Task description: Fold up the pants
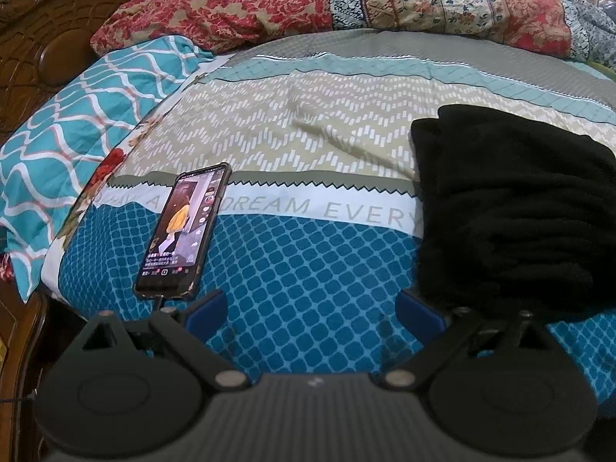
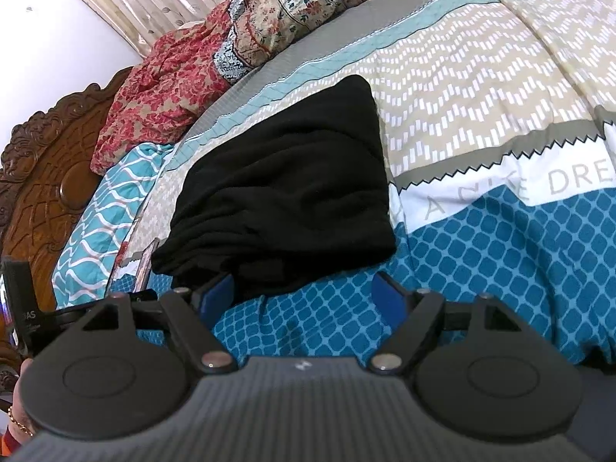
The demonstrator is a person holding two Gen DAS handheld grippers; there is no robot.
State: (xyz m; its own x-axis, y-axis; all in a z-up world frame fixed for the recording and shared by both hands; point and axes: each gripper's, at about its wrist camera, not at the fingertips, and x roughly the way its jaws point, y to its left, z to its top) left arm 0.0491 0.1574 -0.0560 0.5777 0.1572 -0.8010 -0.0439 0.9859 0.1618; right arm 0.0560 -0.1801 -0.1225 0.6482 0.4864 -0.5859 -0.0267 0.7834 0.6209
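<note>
Left wrist view shows the left gripper with its two blue pads spread wide and nothing between them, over the patterned blue bedsheet. One folded bundle of black fabric pants lies ahead to its right; one black smartphone with a lit screen lies ahead to its left. The right gripper also gapes wide and empty, the pants just ahead, touching its left pad.

Black gripper, blue jaws
</note>
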